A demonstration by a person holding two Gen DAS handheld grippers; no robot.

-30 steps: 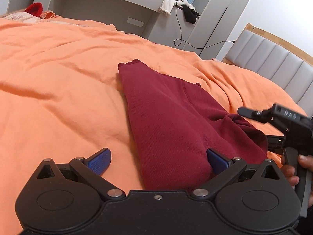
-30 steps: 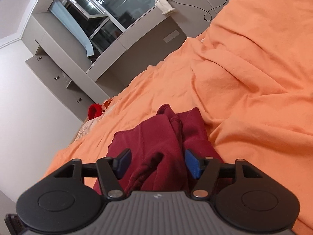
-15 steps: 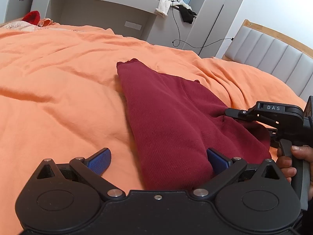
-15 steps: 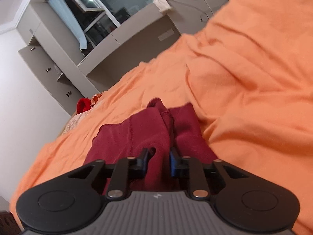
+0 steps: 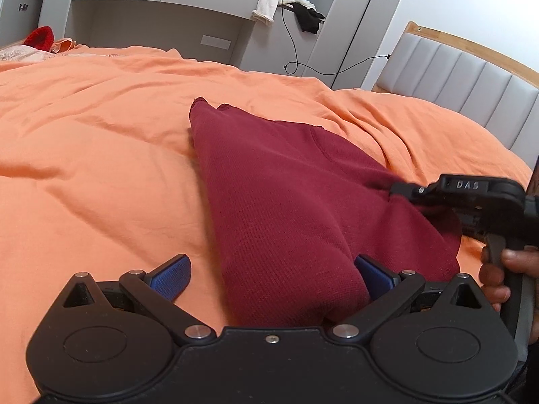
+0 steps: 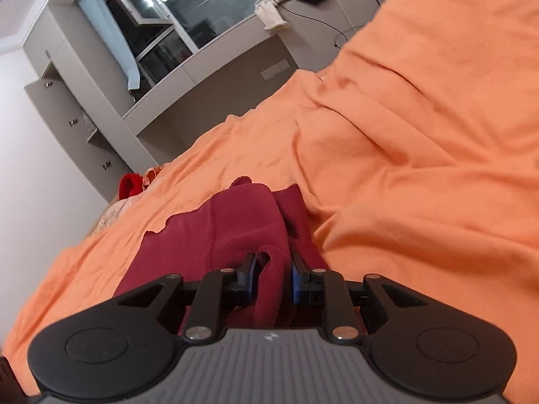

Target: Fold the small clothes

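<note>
A dark red knit garment (image 5: pixel 286 202) lies on the orange bed cover (image 5: pixel 101 168), its far end bunched. My left gripper (image 5: pixel 269 269) is open, with the garment's near edge lying between its blue pads, close to the right pad (image 5: pixel 370 271). My right gripper (image 6: pixel 273 269) is shut on a raised fold of the same garment (image 6: pixel 235 229). In the left wrist view the right gripper (image 5: pixel 401 190) pinches the garment's right side and lifts it off the bed.
A grey padded headboard (image 5: pixel 454 77) stands at the right. Grey cabinets (image 5: pixel 151 23) with hanging clothes (image 5: pixel 269 6) and a cable line the far wall. A red item (image 5: pixel 40 37) lies at the bed's far left corner.
My right gripper closed on the garment's fold and has lifted it slightly. The left gripper stayed open and tilted a little lower toward the bed.
</note>
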